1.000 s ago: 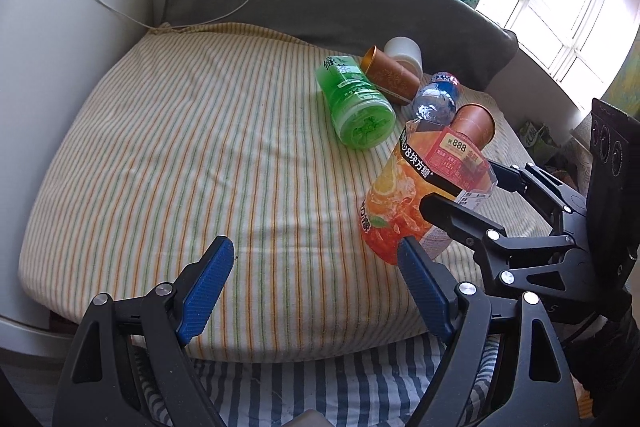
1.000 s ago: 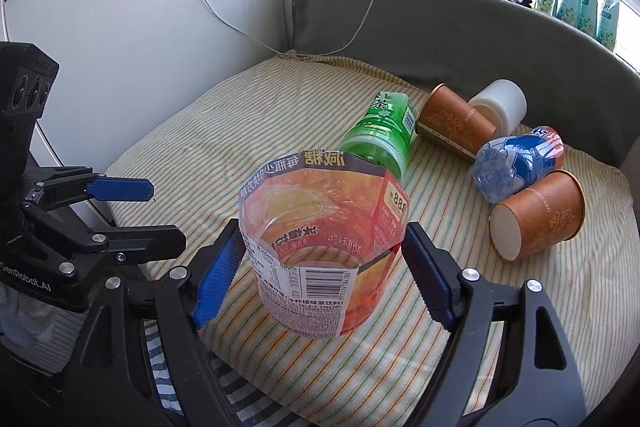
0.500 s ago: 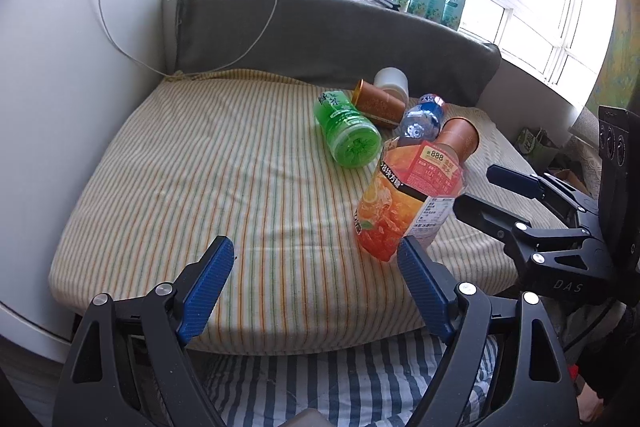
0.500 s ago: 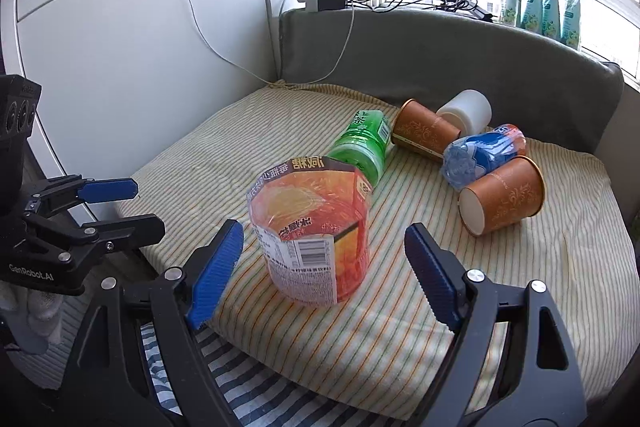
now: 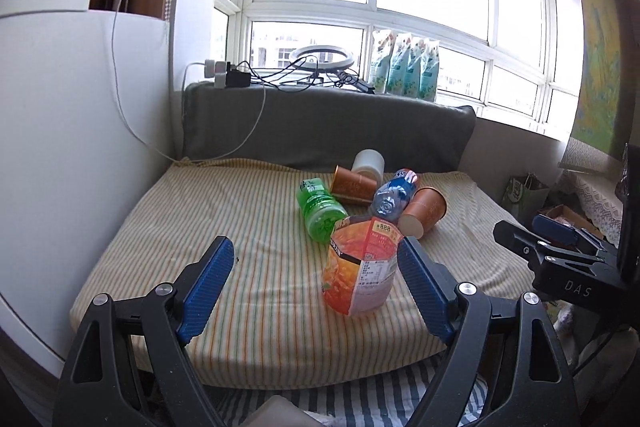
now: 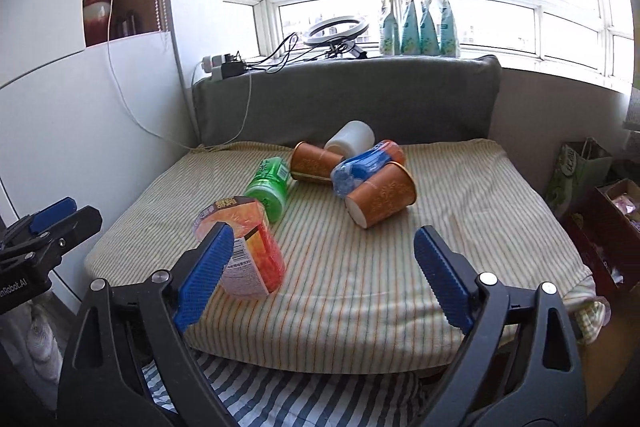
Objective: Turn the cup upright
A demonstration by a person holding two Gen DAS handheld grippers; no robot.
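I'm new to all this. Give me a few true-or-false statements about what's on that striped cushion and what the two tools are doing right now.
1. The orange cup stands upright on the cushion. True.
2. The right tool is clamped on the orange cup. False: its fingers are wide apart and the cup sits free beside its left finger.
3. The green bottle lies on its side. True.
4. The left tool holds the blue bottle. False: it is open and empty; the bottle lies back among the paper cups.
5. Both brown paper cups stand upright. False: both lie on their sides.
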